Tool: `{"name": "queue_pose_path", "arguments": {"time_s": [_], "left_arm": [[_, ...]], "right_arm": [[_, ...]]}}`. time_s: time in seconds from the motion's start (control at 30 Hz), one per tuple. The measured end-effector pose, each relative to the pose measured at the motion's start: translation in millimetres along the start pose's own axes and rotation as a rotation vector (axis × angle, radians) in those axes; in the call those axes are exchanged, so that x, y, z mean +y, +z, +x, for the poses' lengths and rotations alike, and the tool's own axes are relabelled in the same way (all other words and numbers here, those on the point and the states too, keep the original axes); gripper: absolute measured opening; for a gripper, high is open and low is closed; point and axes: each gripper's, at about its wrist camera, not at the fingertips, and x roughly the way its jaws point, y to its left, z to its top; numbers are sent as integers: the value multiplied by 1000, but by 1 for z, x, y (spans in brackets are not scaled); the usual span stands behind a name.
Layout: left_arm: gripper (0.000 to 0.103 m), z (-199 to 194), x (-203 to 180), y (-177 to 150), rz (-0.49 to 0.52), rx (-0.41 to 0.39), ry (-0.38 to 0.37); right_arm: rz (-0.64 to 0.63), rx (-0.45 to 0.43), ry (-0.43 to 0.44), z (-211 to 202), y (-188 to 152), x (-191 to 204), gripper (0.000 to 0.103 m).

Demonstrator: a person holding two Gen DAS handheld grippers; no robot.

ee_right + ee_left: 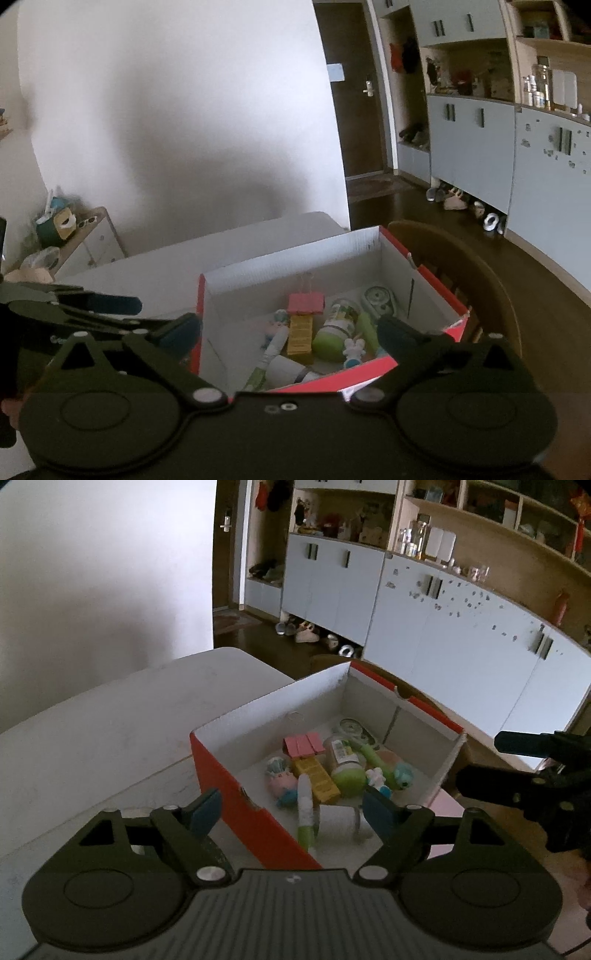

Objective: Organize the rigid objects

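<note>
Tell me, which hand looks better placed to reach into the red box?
Probably the left gripper: its open fingers straddle the red box wall, just above the white roll. The right gripper, also open, sits farther back.

My left claw (291,814) is matt black plastic with bright metal pivot pins; my right claw (290,332) has the same finish. The box (236,812) is cardboard, red and smooth outside, dull white inside. The counter (110,731) is matt white, faintly scuffed. The green bottle (345,766) looks like glossy plastic with a paper label.

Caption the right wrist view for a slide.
Open right gripper above a red box of small items on a white table.
</note>
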Motion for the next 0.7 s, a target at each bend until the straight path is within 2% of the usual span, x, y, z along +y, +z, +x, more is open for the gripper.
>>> {"name": "queue_pose_path", "arguments": {"time_s": [0.23, 0.5, 0.7], "left_arm": [[98, -13, 6, -11, 1, -16, -27], [101, -25, 5, -22, 36, -47, -40], [102, -35, 3, -28, 42, -62, -88]], "right_arm": [[30, -15, -19, -6, -7, 13, 102], [56, -32, -17, -14, -13, 20, 102], [65, -34, -24, -21, -18, 27, 102]]}}
